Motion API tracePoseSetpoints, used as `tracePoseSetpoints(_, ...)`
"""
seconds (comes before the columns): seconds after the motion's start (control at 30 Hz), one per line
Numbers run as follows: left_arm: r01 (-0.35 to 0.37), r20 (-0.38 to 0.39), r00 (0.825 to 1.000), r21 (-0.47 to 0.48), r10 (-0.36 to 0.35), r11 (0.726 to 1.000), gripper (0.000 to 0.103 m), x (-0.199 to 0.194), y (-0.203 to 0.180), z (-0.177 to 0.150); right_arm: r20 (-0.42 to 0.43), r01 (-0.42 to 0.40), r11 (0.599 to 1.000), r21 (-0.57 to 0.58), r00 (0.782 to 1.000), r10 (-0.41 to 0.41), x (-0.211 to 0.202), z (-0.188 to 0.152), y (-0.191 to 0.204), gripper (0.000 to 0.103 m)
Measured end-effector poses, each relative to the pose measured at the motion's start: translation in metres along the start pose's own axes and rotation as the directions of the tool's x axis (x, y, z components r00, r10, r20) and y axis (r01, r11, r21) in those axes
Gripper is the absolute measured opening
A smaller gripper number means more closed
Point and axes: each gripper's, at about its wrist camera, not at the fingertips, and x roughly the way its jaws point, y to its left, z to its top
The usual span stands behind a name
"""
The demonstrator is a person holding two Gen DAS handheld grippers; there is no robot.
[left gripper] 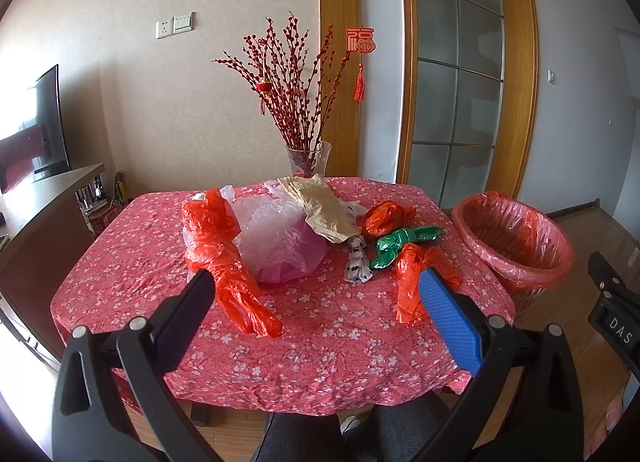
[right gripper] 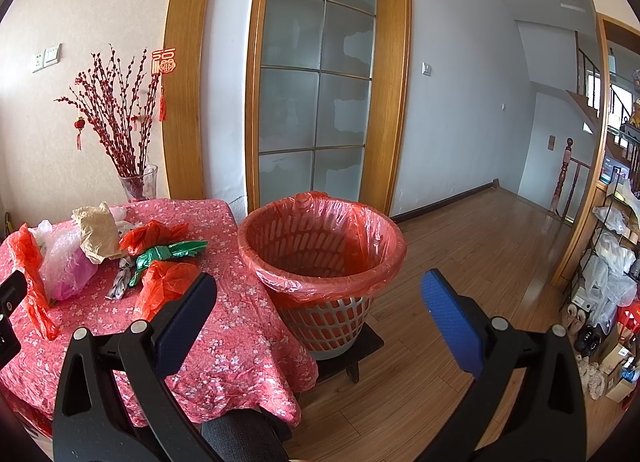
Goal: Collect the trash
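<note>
Crumpled plastic bags lie on a pink floral tablecloth (left gripper: 304,326): a long red bag (left gripper: 224,258), a clear and pink bundle (left gripper: 280,246), a tan bag (left gripper: 324,206), a green bag (left gripper: 400,244) and small red bags (left gripper: 416,278). A white basket lined with a red bag (right gripper: 320,246) stands on the floor right of the table. My left gripper (left gripper: 316,282) is open over the table's near part, holding nothing. Above the floor near the basket, my right gripper (right gripper: 316,286) is open and empty. The same trash pile (right gripper: 100,246) shows at left in the right wrist view.
A glass vase with red branches (left gripper: 308,158) stands at the table's far edge. A glass-panel door (right gripper: 316,102) is behind the basket. A cabinet with a TV (left gripper: 36,134) is at left. A cluttered shelf (right gripper: 616,254) lines the right wall. A person's knees (left gripper: 320,434) are below the table edge.
</note>
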Motion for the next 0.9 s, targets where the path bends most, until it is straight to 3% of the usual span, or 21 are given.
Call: tracePoseSetpoints(0.9, -0.023, -0.006, 1.0, -0.015, 0.023, 1.0, 0.099, 0.0059, 0.0017, -0.009, -0.01, -0.018, 1.0, 0.017, 1.0, 0.019, 0.007, -0.0016, -0.0023, 0.101)
